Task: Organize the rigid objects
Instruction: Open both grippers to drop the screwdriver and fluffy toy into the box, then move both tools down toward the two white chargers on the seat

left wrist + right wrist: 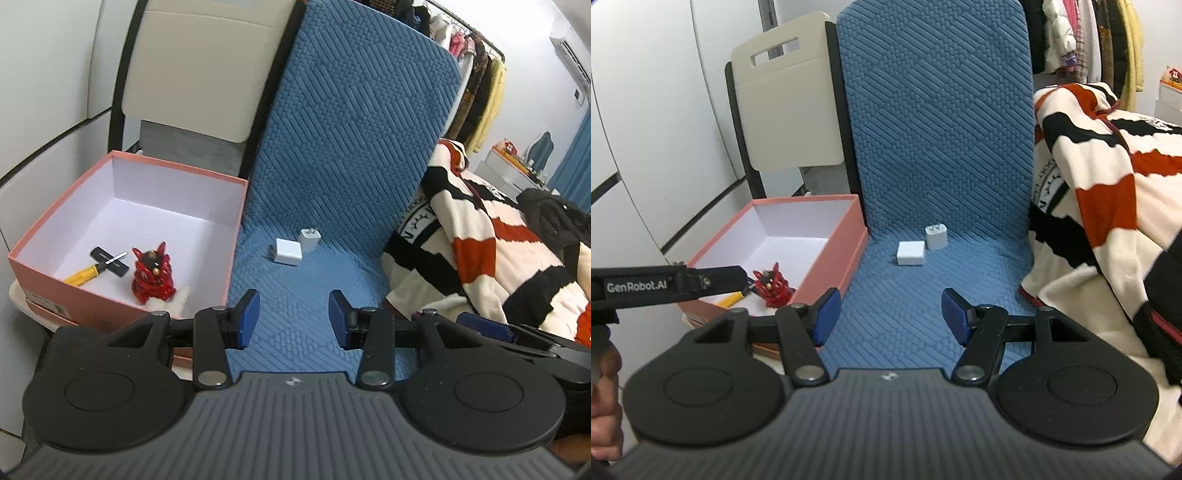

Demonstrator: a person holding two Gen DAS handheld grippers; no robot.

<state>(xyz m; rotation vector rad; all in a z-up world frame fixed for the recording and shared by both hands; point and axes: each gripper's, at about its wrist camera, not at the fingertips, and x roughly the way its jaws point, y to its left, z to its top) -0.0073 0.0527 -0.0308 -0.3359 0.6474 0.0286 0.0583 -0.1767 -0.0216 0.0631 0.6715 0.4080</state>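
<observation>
Two white charger plugs lie on the blue chair seat [295,306]: a flat one [288,251] [911,253] and an upright one [309,239] [936,236] just behind it. A pink box [44,273] [849,236] stands to the left, holding a red figurine [153,277] [774,286], a yellow-handled tool [83,275] [733,298] and a black strip [109,261]. My left gripper [293,319] is open and empty, above the seat's front. My right gripper [890,319] is open and empty, in front of the plugs.
A striped black, red and cream blanket [498,258] [1108,184] lies right of the chair. A beige chair back [786,107] stands behind the box. Clothes hang on a rack [476,74] at the back right. The left gripper's body [665,286] crosses the right wrist view.
</observation>
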